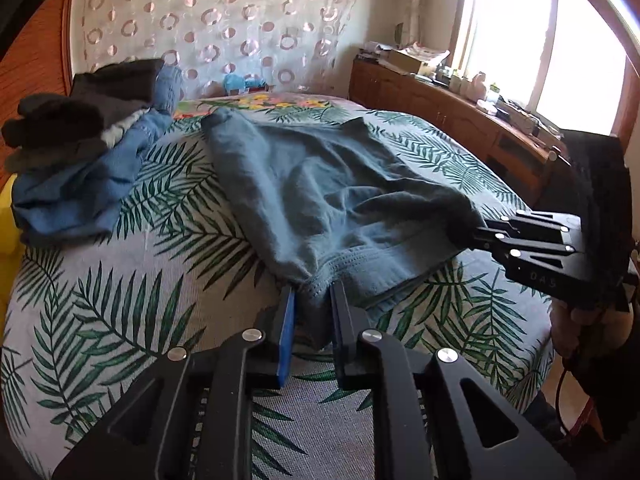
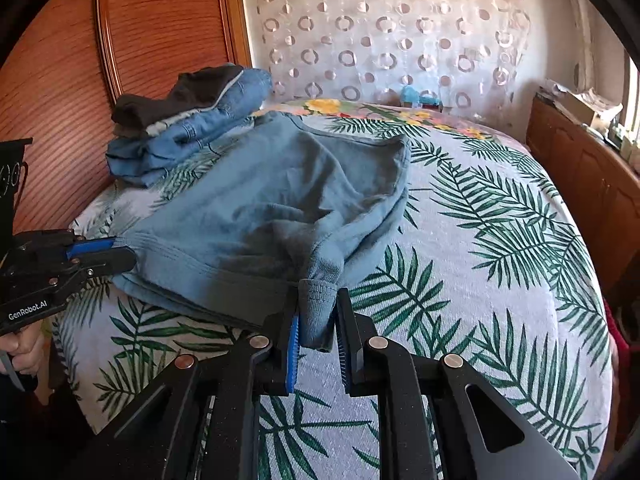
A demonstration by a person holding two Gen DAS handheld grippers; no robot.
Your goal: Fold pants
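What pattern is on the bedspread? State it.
Green palm fronds on a pale ground across the bedspread; clearest in the right wrist view.

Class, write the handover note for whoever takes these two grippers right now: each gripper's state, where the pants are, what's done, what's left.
Left gripper: shut on the waistband end of the blue pants.
Right gripper: shut on the other corner.
Pants lie on the leaf-print bed, already doubled over.
Folded pile sits by the headboard.
Left: release, smooth, probably fold once more, stack.
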